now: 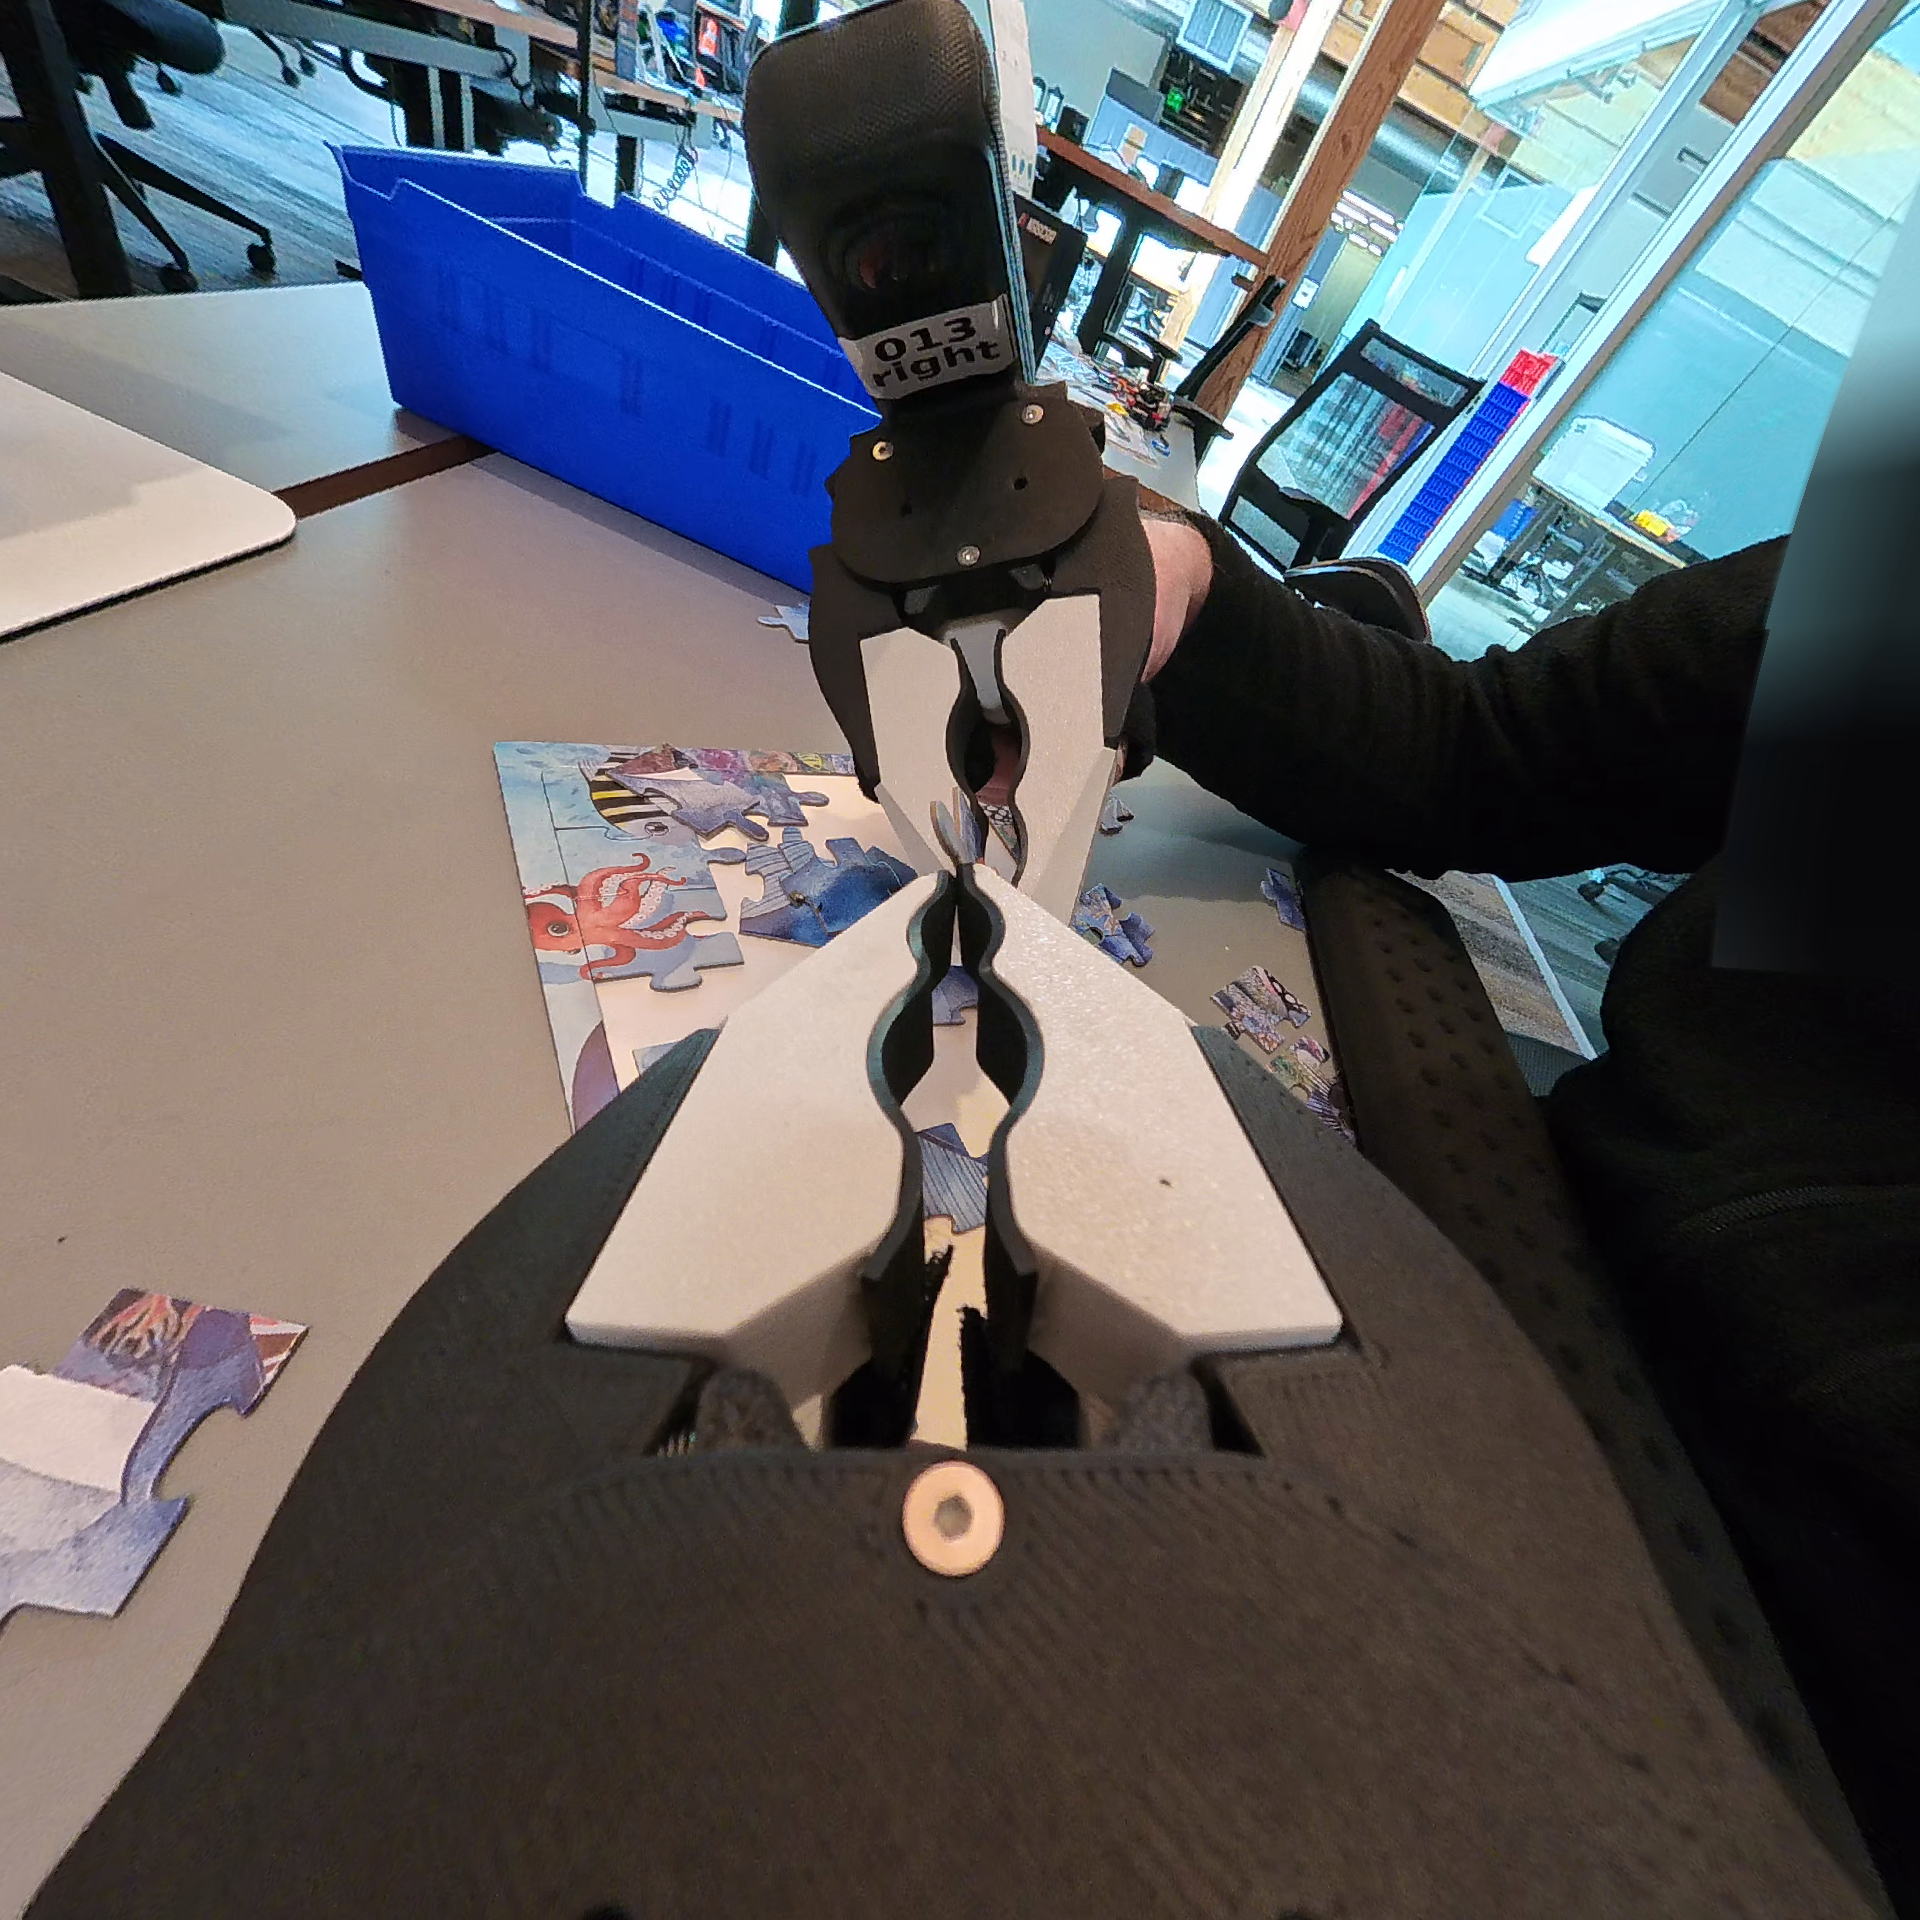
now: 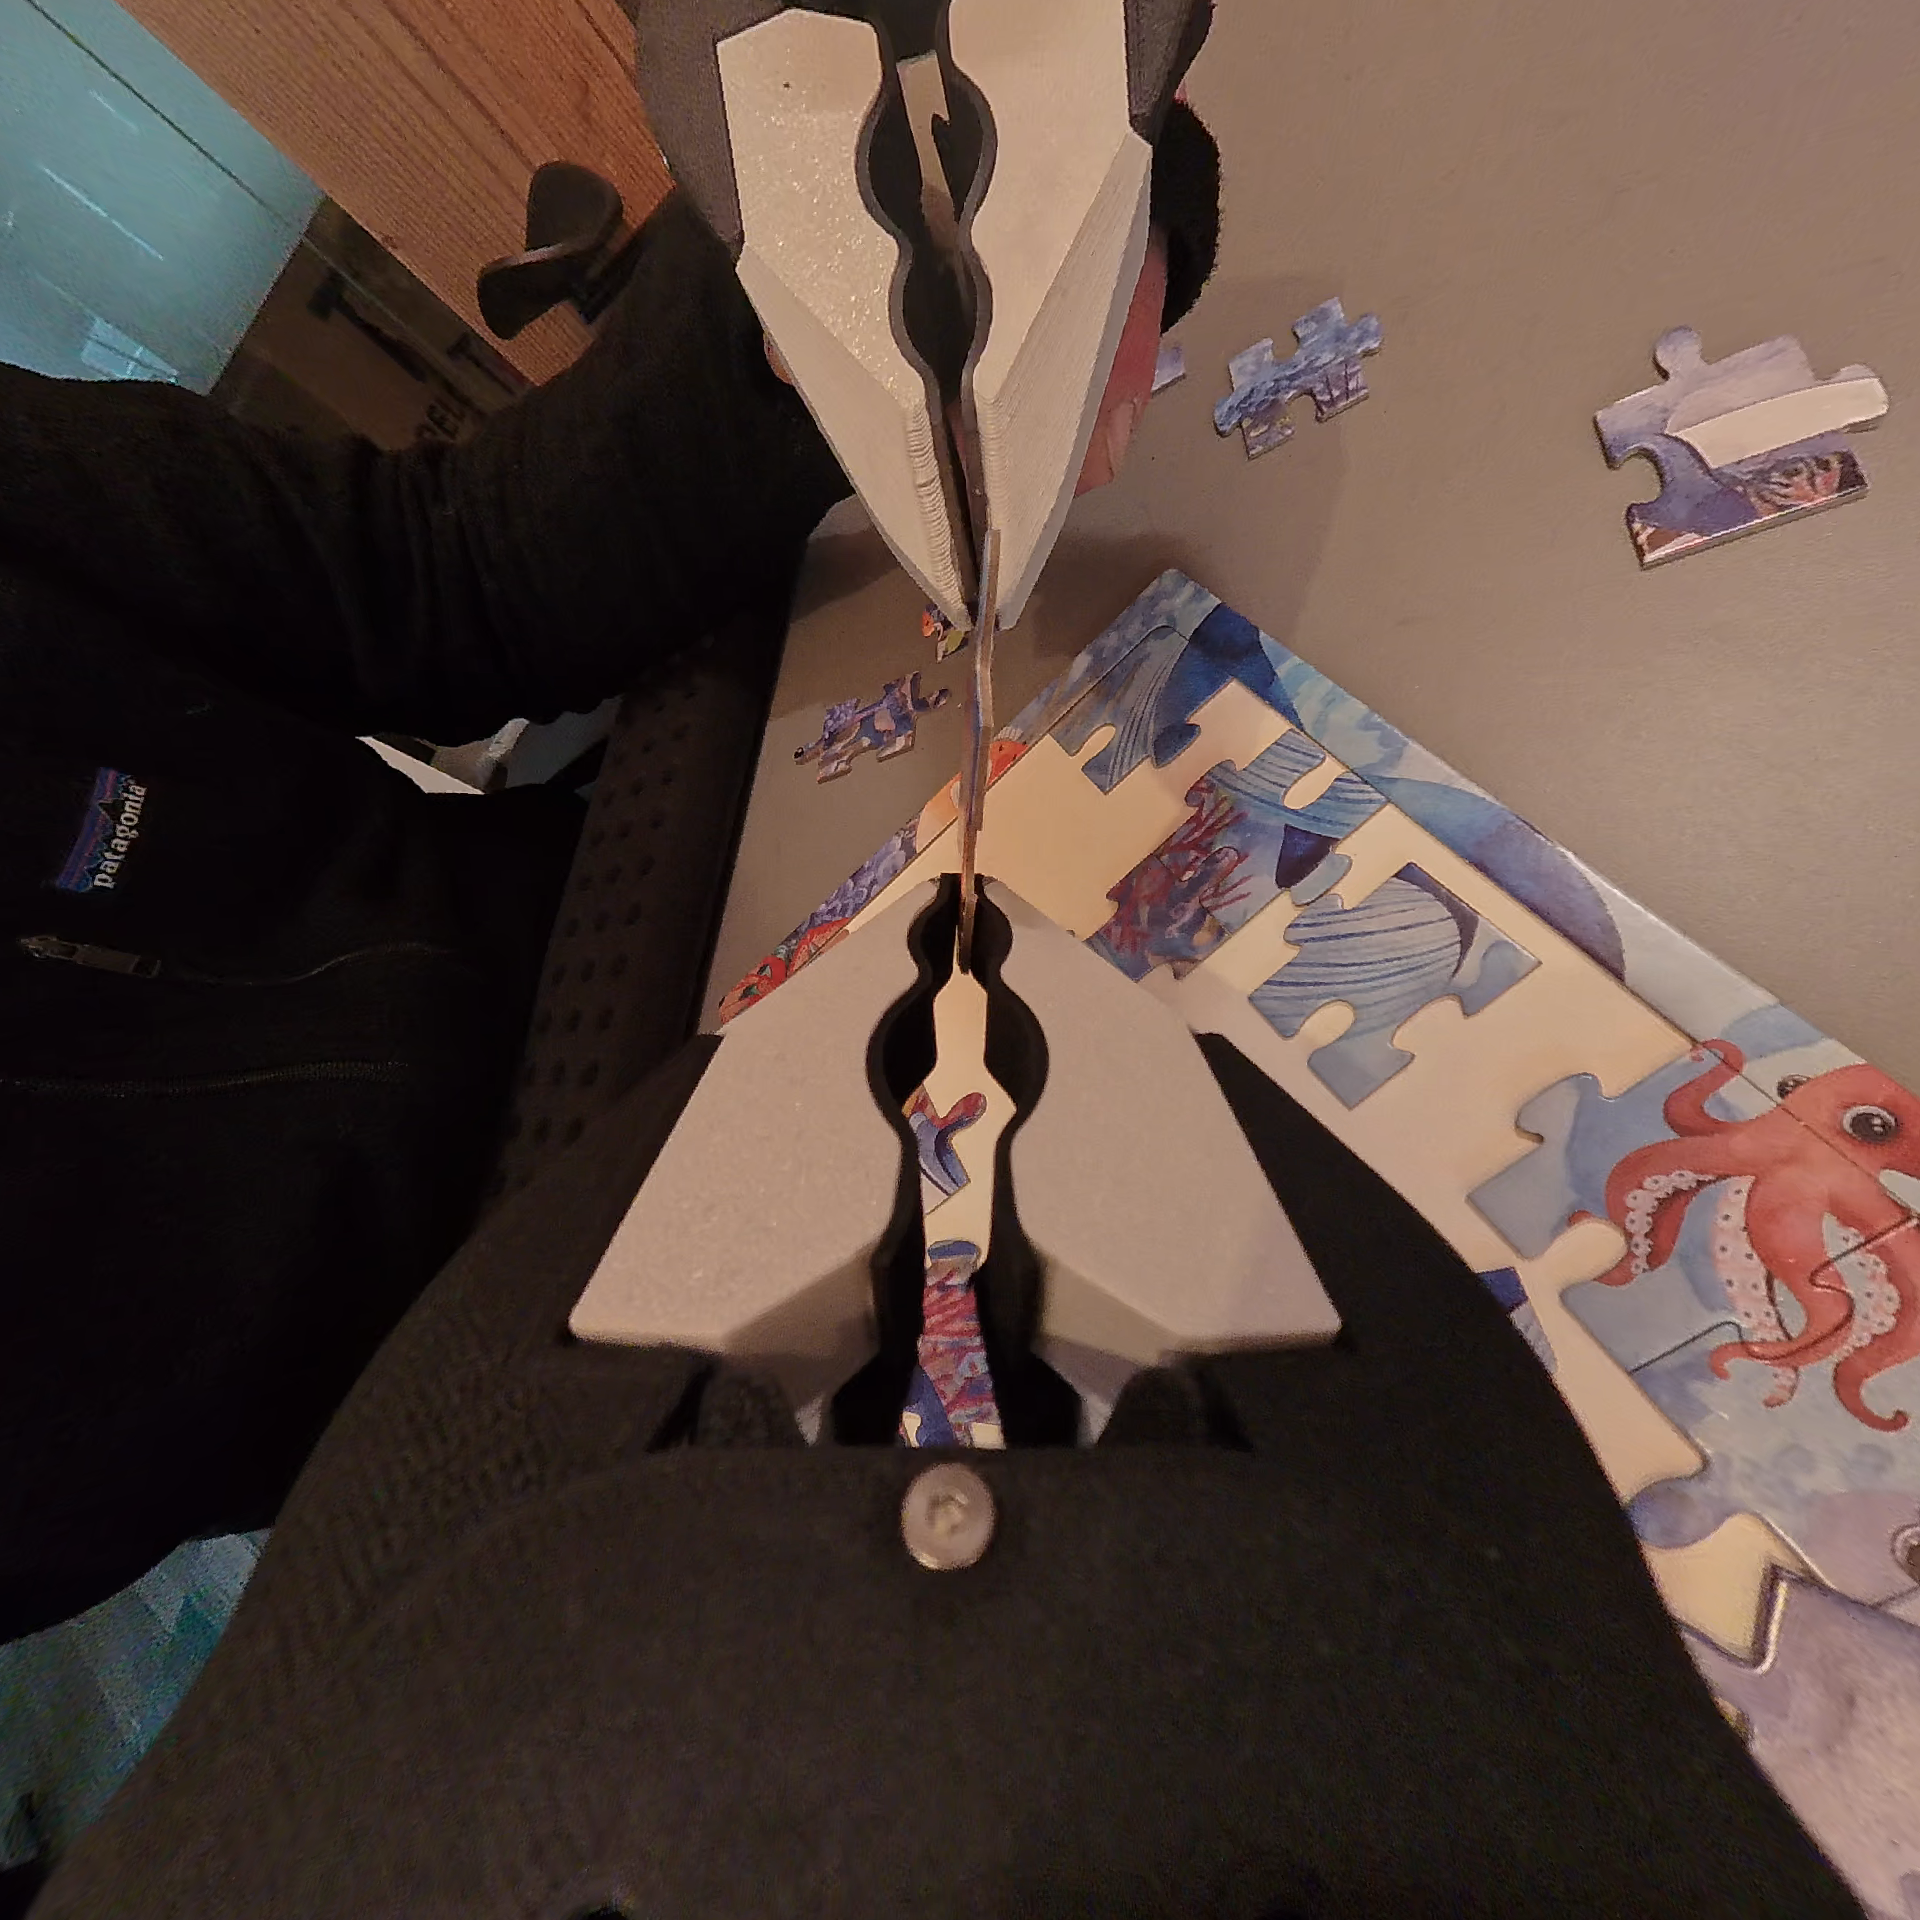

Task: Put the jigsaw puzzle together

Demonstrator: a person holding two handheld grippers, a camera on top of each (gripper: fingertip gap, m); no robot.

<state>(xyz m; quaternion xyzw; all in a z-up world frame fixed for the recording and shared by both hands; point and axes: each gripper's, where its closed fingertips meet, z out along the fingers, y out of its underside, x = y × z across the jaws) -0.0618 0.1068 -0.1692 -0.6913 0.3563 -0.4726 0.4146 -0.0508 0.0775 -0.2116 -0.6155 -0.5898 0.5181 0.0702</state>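
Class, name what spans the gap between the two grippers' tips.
One puzzle piece, seen edge-on, pinched by both the left gripper and the right gripper; the right wrist view shows it best.

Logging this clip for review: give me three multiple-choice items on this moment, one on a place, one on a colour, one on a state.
1. Where is the puzzle piece held by both claws?
A. Flat on the table
B. In the air above the puzzle board
C. Inside the bin

2. What colour is the bin at the far side of the table?
A. Blue
B. Red
C. Green

3. How do the left claw and right claw stand?
A. Both wide open
B. One open, one shut
C. Both shut on the piece

Answers: 1 B, the piece spans tip to tip edge-on over the board; 2 A, its walls are plainly blue; 3 C, each pair of tips pinches one end.
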